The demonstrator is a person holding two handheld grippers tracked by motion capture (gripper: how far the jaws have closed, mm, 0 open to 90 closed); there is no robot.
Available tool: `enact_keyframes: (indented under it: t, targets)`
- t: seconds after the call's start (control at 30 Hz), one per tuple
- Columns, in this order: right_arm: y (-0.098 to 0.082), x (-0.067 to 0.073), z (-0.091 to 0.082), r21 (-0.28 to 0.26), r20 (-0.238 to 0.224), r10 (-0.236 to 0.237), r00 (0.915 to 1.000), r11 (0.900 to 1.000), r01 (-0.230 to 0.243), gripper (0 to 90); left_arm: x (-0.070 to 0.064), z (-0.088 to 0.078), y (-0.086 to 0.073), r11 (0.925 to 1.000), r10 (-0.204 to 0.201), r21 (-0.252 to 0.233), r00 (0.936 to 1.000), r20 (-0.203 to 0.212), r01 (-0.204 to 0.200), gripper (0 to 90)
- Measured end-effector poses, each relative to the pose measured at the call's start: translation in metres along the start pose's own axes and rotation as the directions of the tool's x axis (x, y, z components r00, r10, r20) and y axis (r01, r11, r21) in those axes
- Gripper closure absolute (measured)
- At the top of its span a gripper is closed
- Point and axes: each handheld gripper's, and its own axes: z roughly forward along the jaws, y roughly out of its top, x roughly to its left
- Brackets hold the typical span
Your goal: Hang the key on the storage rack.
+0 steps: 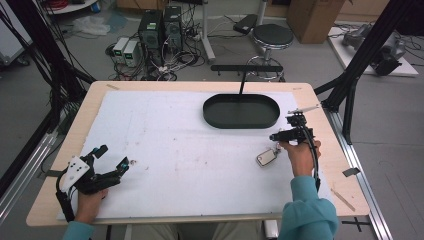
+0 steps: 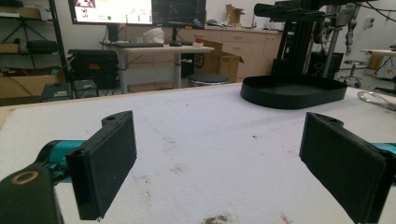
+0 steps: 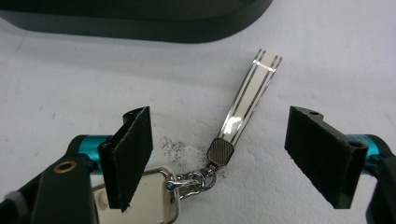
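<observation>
Sitting at about four o'clock on the white mat (image 1: 190, 150) of the counter (image 1: 70, 140): a keyring (image 1: 267, 157), with a pale square fob, a small swivel clasp and a striped strap. In the right gripper view, lying between the jaws of the right tongs (image 3: 219, 158): the clasp (image 3: 198, 179) and the lower end of the strap (image 3: 250, 95), strap running up toward one o'clock, fob (image 3: 156, 200) tucked low beside the left pad at seven o'clock. Standing apart, pads not touching strap or fob, mat showing on both sides of the strap. No earlier look given, so nothing to say on jaw travel.

In the high view, hovering just at two o'clock of the keyring: the right tongs (image 1: 276, 145), held by the right hand (image 1: 300, 155) in a teal sleeve, cable trailing back along the forearm.

Resting at about eight o'clock on the mat, well apart from the keyring: the left tongs (image 1: 115, 159), gripped by the left hand (image 1: 90, 202). In the left gripper view, gaping wide with bare mat between the pads (image 2: 109, 168), holding nothing.

Lying at one o'clock on the counter, beyond the keyring: a black oval tray (image 1: 241, 111), its rim showing at the top of the right gripper view and at two o'clock in the left gripper view.
</observation>
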Motion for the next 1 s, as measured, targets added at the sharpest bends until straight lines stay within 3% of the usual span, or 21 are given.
enact_keyframes:
  t: [0.47,1.0]
  targets:
    - [0.006,0.0,0.018,0.132,0.041,0.038,0.9984,0.99,-0.043,35.3,0.0,0.0,0.0,1.0,-0.004,0.002,1.0,0.001,0.004,11.3]
    - [0.006,-0.001,0.029,0.183,0.047,0.079,0.9958,0.979,-0.086,48.0,0.001,0.0,0.0,1.0,-0.003,0.006,1.0,0.002,0.003,11.3]
